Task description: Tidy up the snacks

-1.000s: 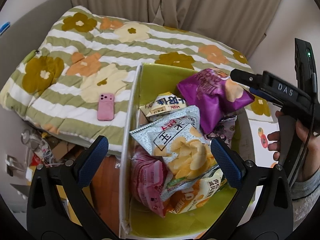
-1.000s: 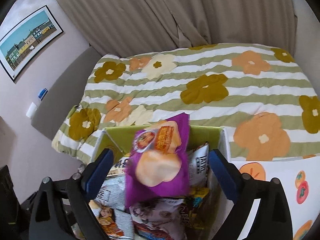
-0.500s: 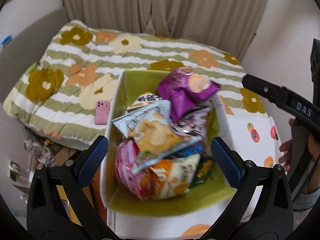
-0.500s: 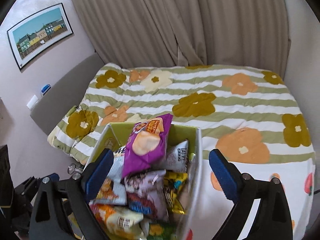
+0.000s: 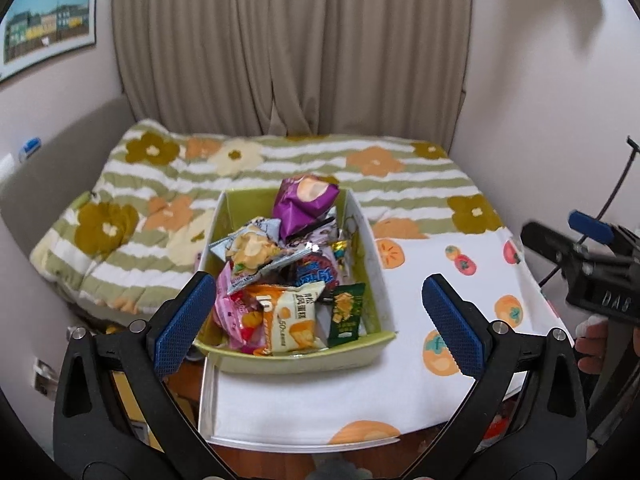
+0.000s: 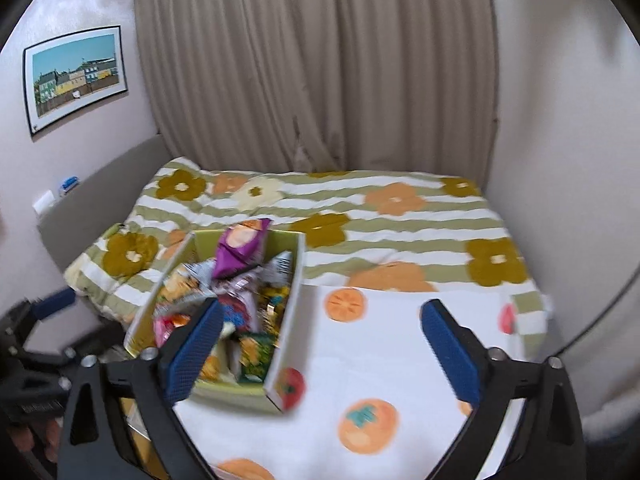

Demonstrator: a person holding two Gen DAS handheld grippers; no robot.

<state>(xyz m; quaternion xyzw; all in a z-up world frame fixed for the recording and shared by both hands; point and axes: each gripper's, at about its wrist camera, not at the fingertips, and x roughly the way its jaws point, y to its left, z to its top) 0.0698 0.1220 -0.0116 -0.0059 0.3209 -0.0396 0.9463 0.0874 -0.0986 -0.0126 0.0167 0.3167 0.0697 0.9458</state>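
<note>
Both claws hang empty, left claw wide open, right claw opening, snacks heaped in the green box for tidy keeping.

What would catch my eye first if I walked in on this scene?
Probably the green box heaped with bright snack packets, with a purple bag perched on top at the far end. It sits on a white cloth printed with orange fruit, and behind it spreads a striped quilt with big flowers. Blue-tipped tongs frame the view, holding nothing.
</note>
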